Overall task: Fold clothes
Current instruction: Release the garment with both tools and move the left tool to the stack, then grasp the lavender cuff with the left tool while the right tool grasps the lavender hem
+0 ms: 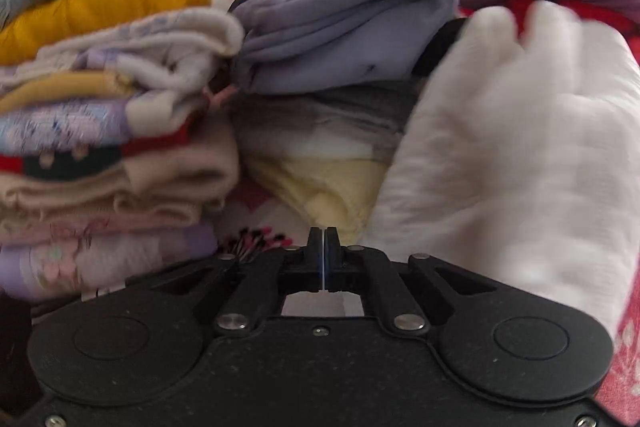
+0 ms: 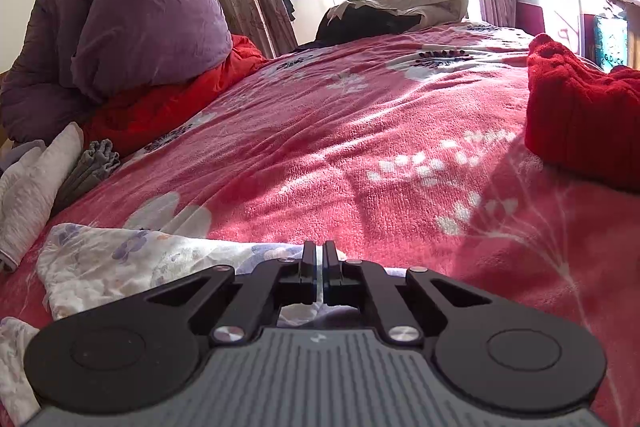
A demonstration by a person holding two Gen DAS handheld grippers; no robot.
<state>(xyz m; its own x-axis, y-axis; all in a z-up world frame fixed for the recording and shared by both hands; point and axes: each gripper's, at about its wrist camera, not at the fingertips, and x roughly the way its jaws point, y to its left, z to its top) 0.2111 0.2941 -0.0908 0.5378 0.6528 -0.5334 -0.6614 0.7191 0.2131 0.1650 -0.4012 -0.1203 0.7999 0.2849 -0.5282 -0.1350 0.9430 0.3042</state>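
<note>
In the left wrist view my left gripper (image 1: 322, 233) is shut with nothing between its fingers. It faces a tall stack of folded clothes (image 1: 112, 115) on the left and a folded lavender garment (image 1: 340, 27) on grey and pale yellow pieces (image 1: 320, 195). A white-gloved hand (image 1: 520, 147) is at the right. In the right wrist view my right gripper (image 2: 319, 247) is shut, low over a white floral garment (image 2: 132, 263) lying flat on the pink bed cover (image 2: 340, 131). Whether the fingers pinch its edge is hidden.
A purple quilted coat (image 2: 140, 27) over a red one (image 2: 160, 99) is piled at the bed's left. A red knit sweater (image 2: 580, 115) lies at the right. Grey and white pieces (image 2: 60, 171) lie at the left edge. A beige and black heap (image 2: 400, 7) sits at the far end.
</note>
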